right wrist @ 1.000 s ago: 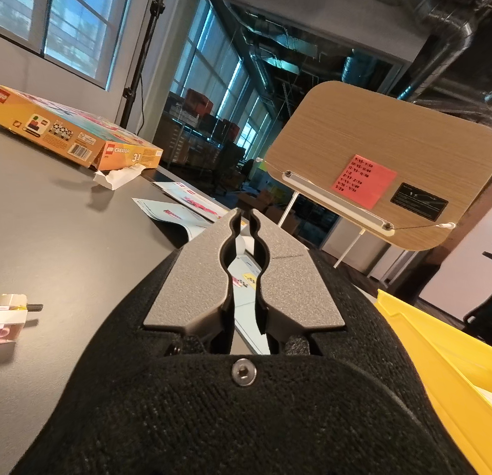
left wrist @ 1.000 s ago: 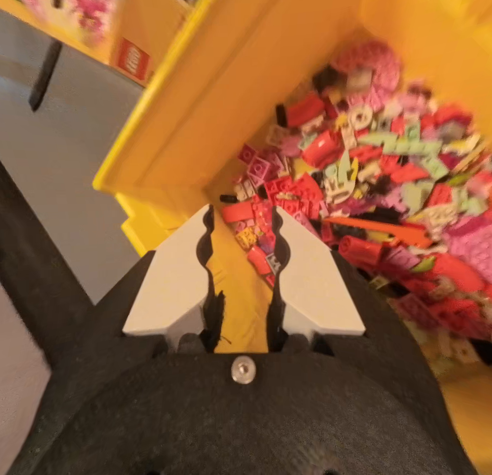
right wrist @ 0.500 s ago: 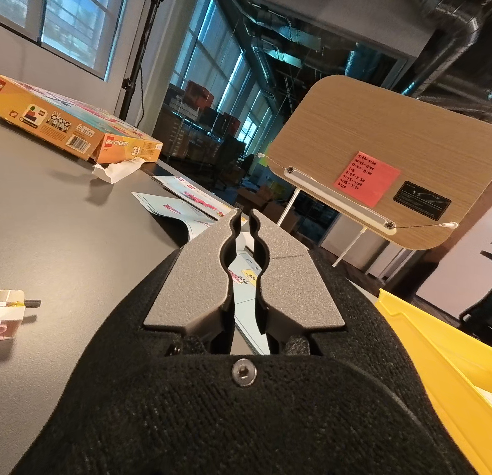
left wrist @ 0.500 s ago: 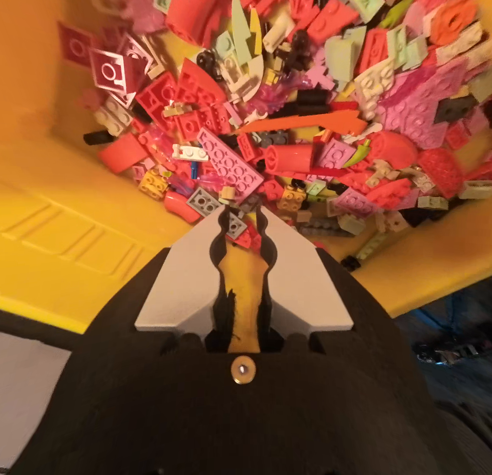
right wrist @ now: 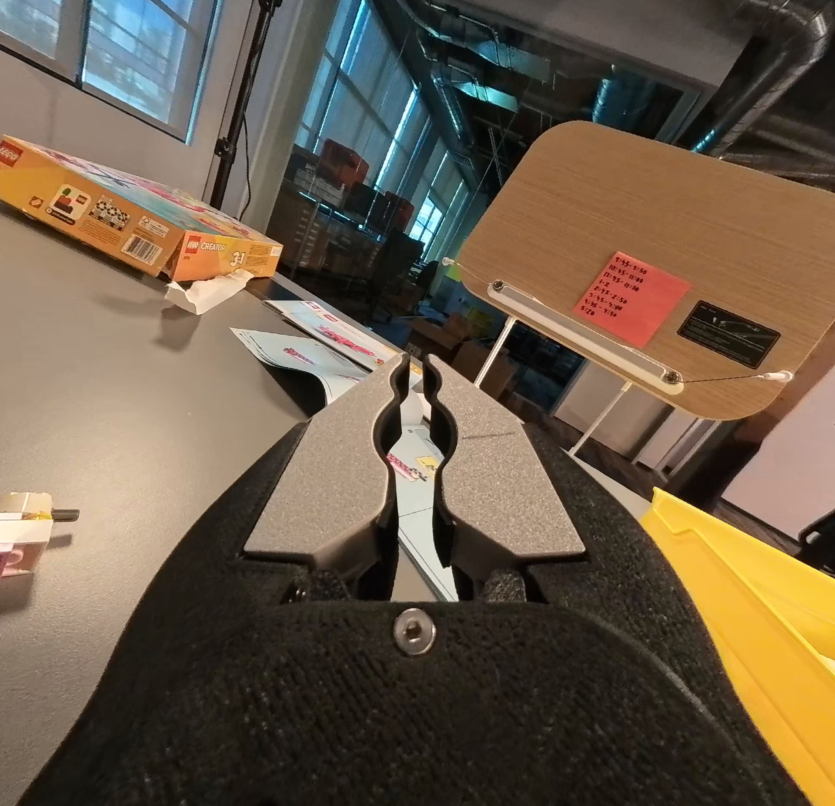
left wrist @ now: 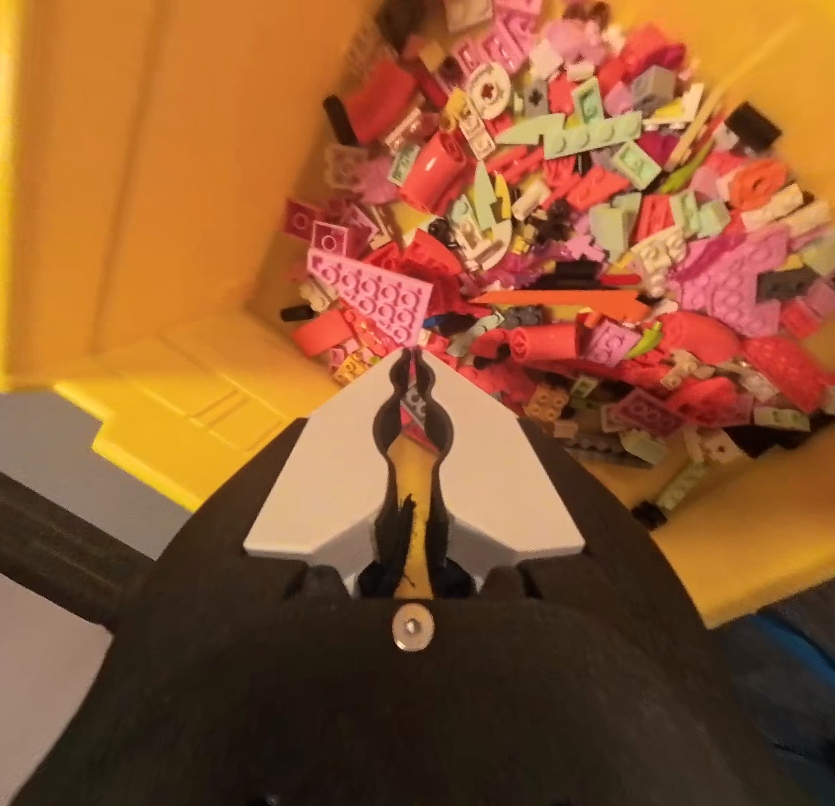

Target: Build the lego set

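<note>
We found left gripper [left wrist: 412, 355] clamped on corner of pink wedge plate [left wrist: 375, 297], plate tilted up from brick pile [left wrist: 587, 224] inside yellow bin [left wrist: 158, 152], near bin's corner. Right gripper [right wrist: 416, 360] nearly closed, nothing between fingertips, parked low over grey table [right wrist: 113, 378], instruction booklets [right wrist: 316, 355] ahead

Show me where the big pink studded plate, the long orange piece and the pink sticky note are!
pink studded plate [left wrist: 379, 294], left wrist view, middle of its studded face.
long orange piece [left wrist: 565, 301], left wrist view, mid-length.
pink sticky note [right wrist: 630, 296], right wrist view, its centre.
</note>
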{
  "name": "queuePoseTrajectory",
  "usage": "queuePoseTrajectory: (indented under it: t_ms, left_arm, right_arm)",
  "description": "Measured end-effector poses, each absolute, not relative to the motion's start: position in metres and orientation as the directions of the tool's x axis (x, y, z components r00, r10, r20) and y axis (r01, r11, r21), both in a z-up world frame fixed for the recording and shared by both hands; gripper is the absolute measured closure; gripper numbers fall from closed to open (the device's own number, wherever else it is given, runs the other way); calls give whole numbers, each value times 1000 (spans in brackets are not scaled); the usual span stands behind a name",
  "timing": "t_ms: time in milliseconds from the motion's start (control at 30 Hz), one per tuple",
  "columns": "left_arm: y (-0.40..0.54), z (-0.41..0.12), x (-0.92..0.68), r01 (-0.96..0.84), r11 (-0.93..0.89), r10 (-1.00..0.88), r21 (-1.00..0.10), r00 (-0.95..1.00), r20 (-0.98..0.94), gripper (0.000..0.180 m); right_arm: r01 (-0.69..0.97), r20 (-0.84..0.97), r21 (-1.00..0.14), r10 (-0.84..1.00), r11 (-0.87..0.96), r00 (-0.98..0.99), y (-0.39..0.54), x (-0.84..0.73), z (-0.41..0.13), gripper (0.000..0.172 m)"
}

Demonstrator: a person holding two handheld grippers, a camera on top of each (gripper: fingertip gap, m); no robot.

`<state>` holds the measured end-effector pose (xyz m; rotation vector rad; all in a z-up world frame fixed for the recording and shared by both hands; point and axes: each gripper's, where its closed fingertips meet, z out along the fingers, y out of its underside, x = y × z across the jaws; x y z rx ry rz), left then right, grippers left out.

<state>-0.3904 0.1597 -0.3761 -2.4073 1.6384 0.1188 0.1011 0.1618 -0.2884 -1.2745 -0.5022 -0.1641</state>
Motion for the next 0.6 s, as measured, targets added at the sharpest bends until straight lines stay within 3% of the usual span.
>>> queuePoseTrajectory:
  t_ms: [133,333,600]
  left_arm:
    - [162,-378,-397,-905,-407,-882,-125,425,-205,151]
    - [133,-383,-407,-892,-450,-886,-38,451,-110,164]
    - [127,-396,-412,-879,-476,-872,21,470,-136,164]
  right_arm:
    - [386,444,-874,162,294,881,162,100,-289,168]
    - [385,442,-876,167,290,881,163,100,-290,168]
    - [386,443,-877,171,286,880,163,100,-291,168]
